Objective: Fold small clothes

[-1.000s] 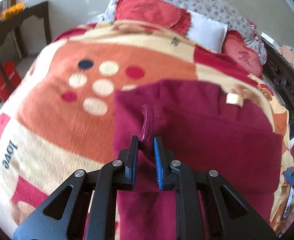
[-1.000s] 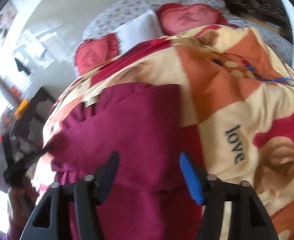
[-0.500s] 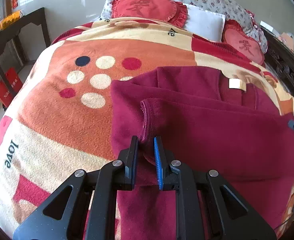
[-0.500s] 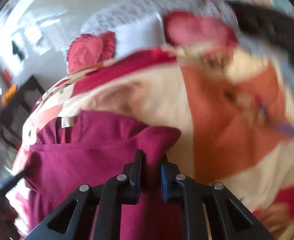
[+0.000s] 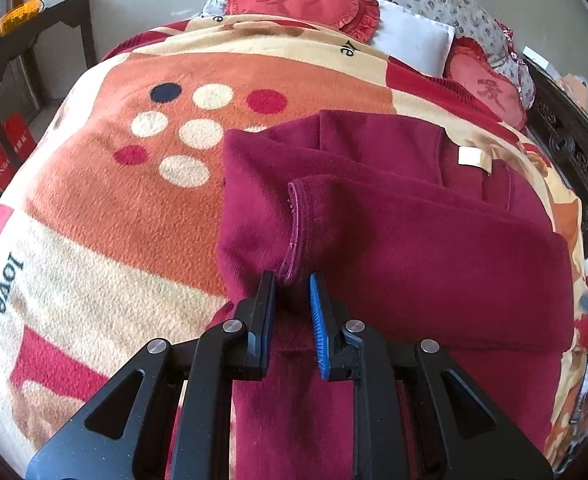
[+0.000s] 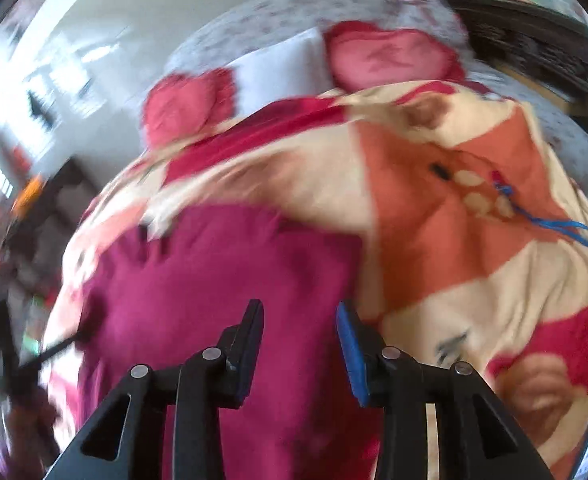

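Blanket (image 5: 93, 216), garment (image 5: 414, 248) hem by left tongs (image 5: 291, 280)

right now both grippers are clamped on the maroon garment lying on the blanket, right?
Not both. The left gripper is clamped on the maroon garment, pinching its stitched hem on the blanket, as the left wrist view shows. In the right wrist view the right gripper has its jaws apart above the garment, gripping nothing.

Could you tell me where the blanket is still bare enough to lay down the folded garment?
Left of the maroon garment, the blanket lies bare from the polka dots to the "love" lettering. In the right wrist view, orange and cream blanket right of the garment is also free. It is crowded by the pillows at the head.
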The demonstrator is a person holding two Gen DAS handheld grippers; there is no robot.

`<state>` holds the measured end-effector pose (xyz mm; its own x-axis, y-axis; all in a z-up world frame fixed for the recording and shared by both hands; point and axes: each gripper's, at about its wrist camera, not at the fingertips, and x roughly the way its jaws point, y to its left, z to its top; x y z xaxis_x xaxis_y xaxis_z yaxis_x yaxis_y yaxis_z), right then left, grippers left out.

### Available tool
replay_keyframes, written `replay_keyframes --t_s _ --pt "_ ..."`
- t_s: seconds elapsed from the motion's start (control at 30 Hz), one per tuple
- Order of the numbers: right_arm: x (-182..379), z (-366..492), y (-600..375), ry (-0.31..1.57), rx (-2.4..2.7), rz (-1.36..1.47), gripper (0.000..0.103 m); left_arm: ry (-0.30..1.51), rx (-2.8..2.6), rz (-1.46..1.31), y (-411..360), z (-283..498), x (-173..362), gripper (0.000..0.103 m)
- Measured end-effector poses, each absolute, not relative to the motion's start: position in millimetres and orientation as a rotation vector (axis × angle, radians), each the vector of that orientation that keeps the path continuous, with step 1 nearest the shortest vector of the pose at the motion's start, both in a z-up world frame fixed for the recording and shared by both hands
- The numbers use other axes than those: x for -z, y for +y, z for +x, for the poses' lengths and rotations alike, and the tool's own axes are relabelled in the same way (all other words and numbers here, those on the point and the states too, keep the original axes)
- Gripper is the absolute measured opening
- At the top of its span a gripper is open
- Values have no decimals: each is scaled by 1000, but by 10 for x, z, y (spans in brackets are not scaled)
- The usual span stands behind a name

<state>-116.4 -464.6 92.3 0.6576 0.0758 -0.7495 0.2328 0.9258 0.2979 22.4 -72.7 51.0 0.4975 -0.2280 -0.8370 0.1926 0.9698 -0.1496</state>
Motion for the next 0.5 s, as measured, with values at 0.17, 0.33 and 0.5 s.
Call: replay_keyframes --t_s 0.17,0.33,0.5 --pt "-436 -1186 -4433 1023 178 257 38 1044 268 -28 -690 45 -556 17" --pt "-590 -1407 -4627 966 210 414 43 1069 271 -21 -545 -215 -599 17" --pt "-750 -1795 -4587 963 122 464 50 1110 284 -47 -374 -534 -539 42"
